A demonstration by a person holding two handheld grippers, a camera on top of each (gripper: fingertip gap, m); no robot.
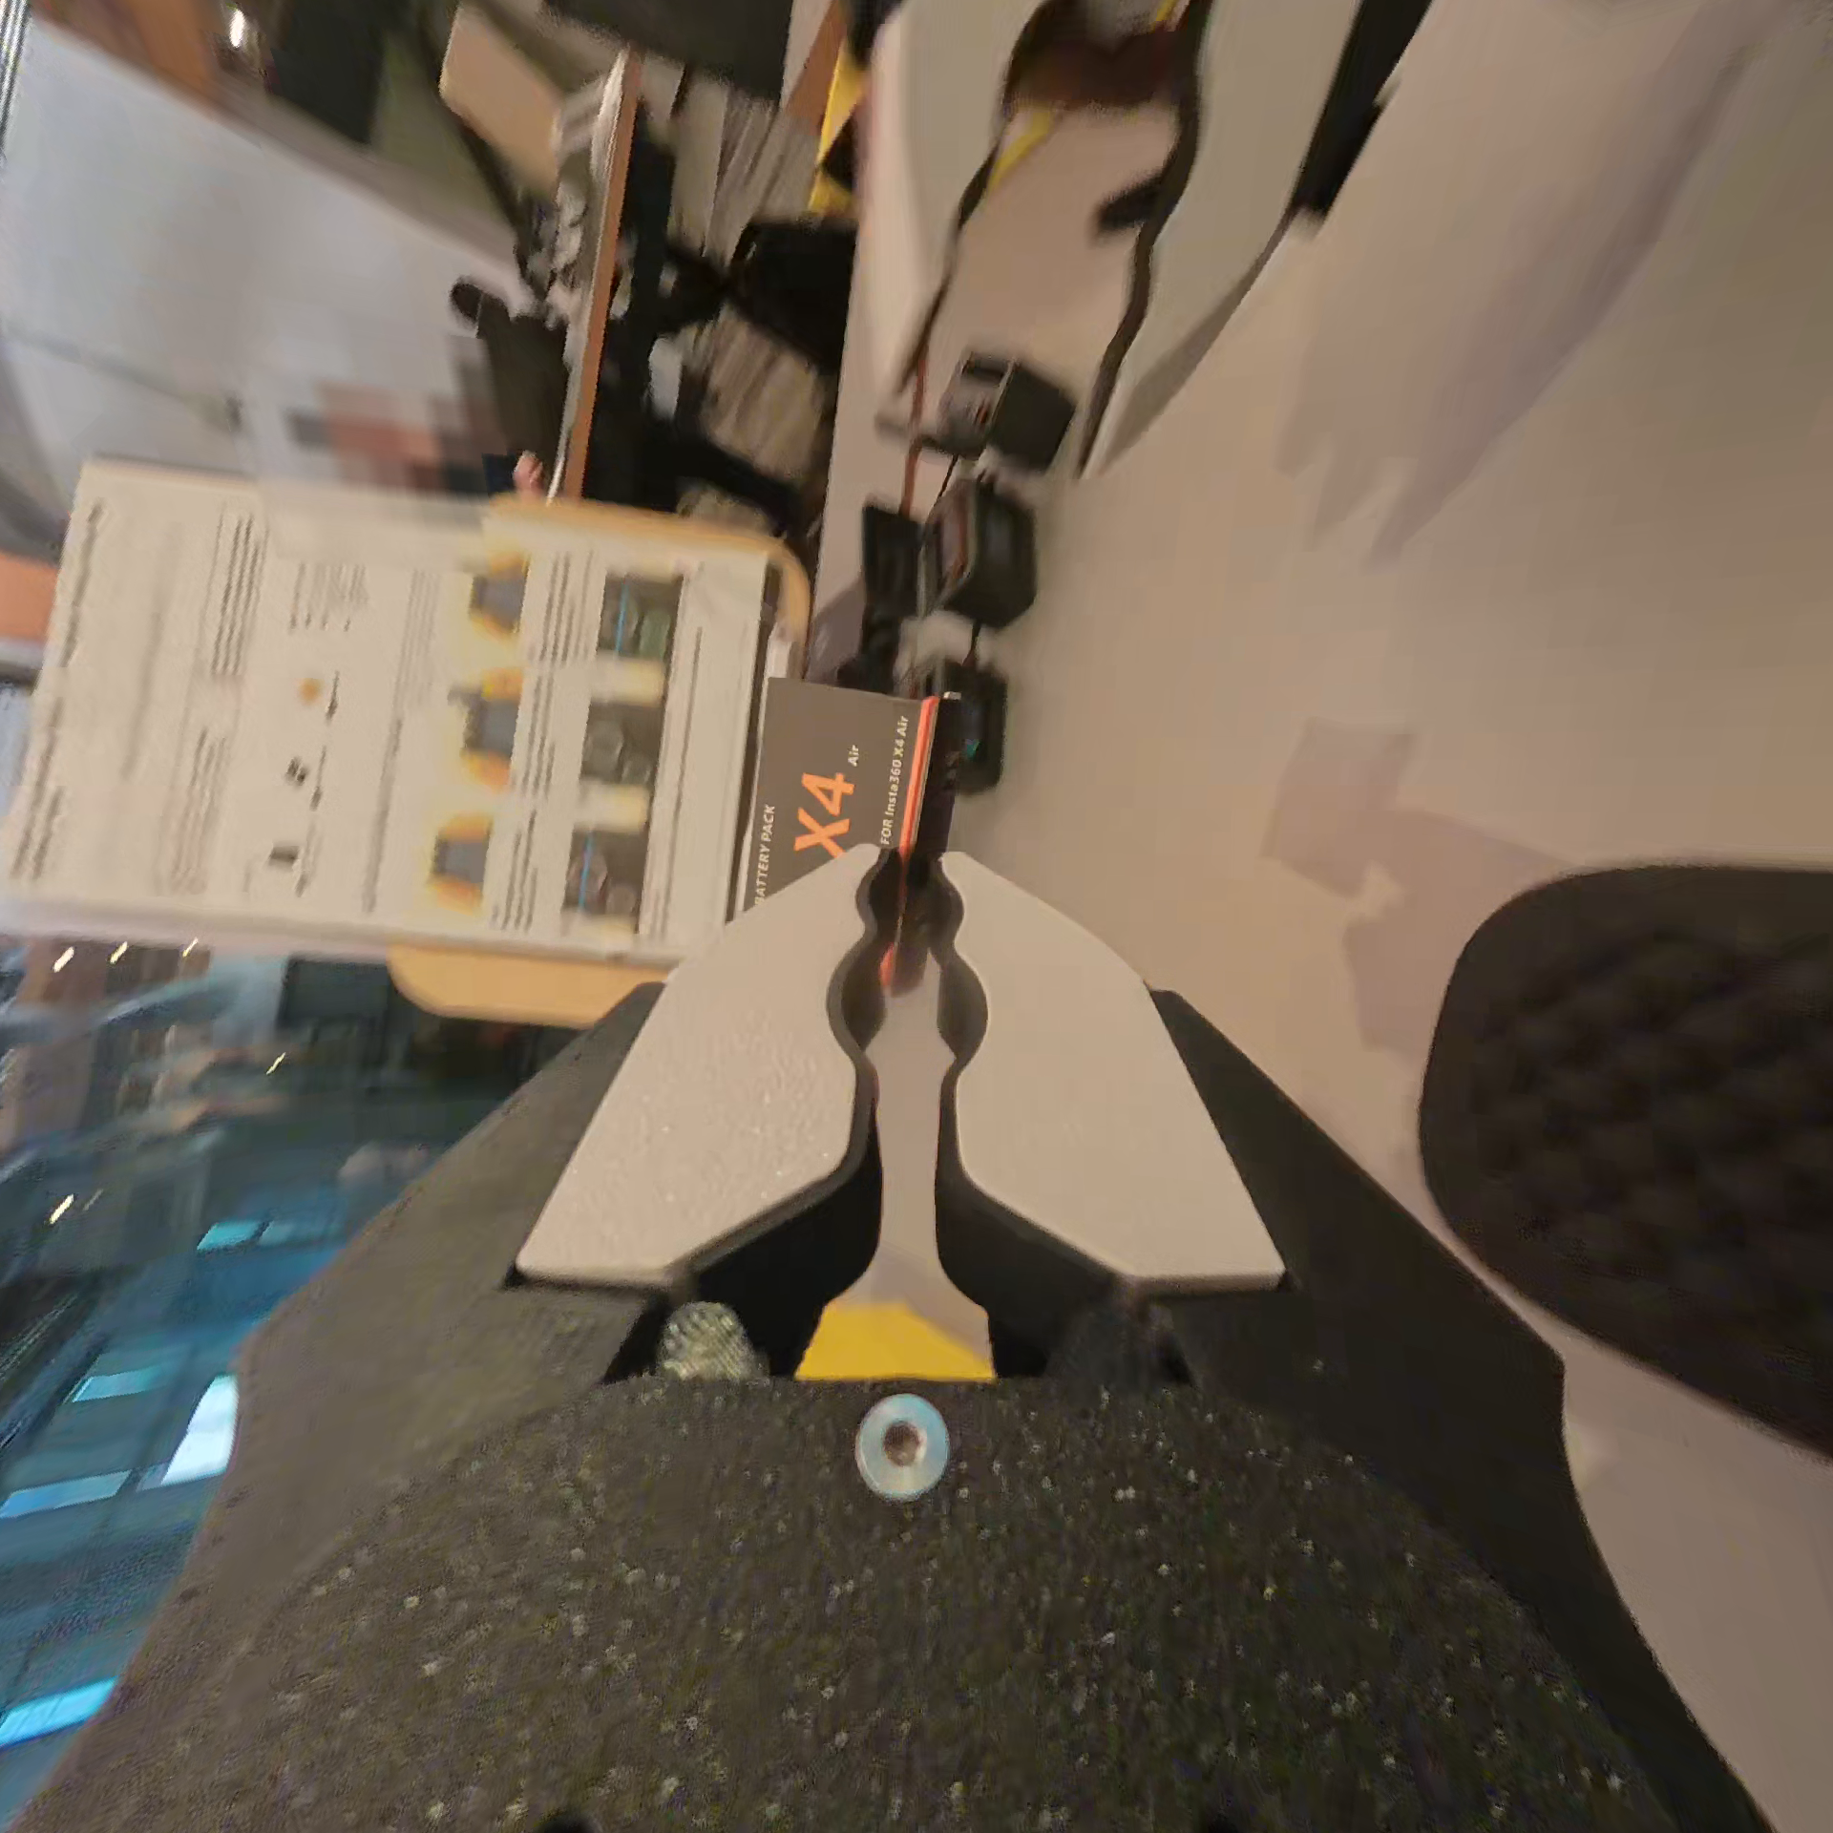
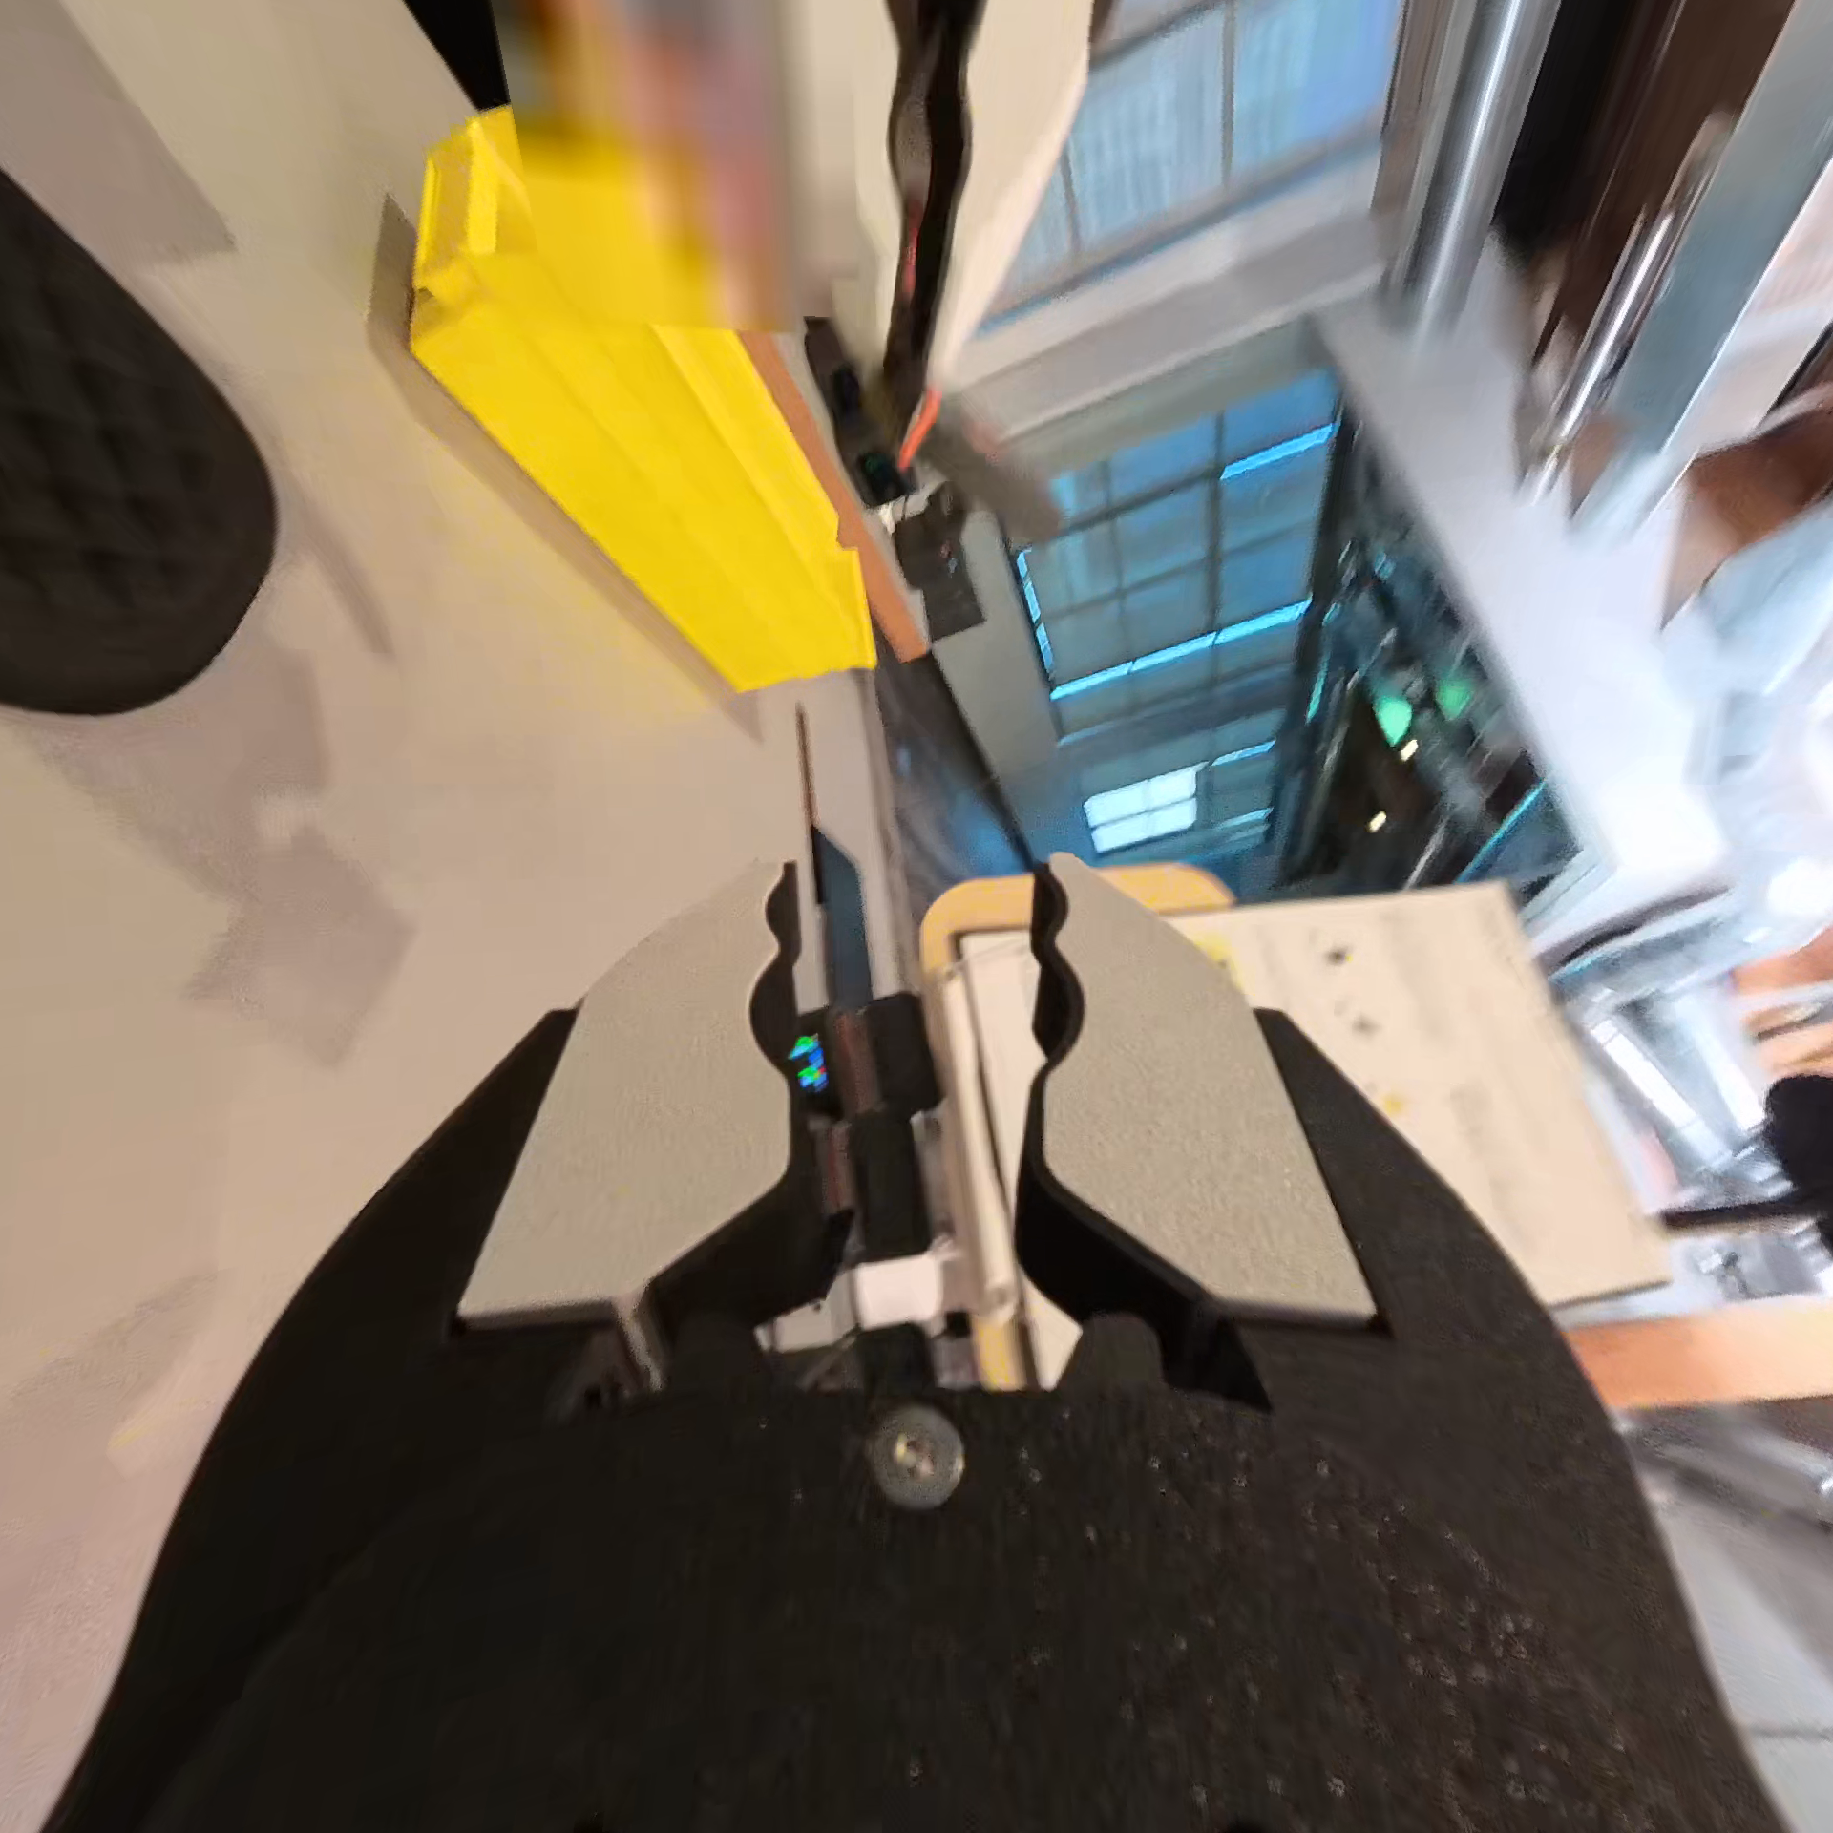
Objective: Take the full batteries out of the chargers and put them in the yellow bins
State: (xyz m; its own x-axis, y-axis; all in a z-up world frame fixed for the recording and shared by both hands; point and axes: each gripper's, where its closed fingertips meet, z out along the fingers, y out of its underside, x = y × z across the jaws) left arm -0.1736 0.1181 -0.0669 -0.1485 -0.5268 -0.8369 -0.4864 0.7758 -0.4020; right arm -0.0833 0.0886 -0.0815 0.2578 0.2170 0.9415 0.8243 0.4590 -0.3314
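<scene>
In the left wrist view the left claw (image 1: pixel 908 873) was closed on a black battery (image 1: pixel 843 784) jutting far beyond its tips over the white surface (image 1: pixel 1389 694), while in the right wrist view the right claw (image 2: pixel 913 883) gaped empty over a charger (image 2: pixel 873 1071), the yellow bin (image 2: pixel 645 476) lying far left.

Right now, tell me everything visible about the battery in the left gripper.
The battery is a flat black slab with printing on its broad face and an orange-red stripe along one long edge. The left gripper pinches it at the jaws' tips, most of it jutting forward, clear of the white table and the chargers beyond.
</scene>
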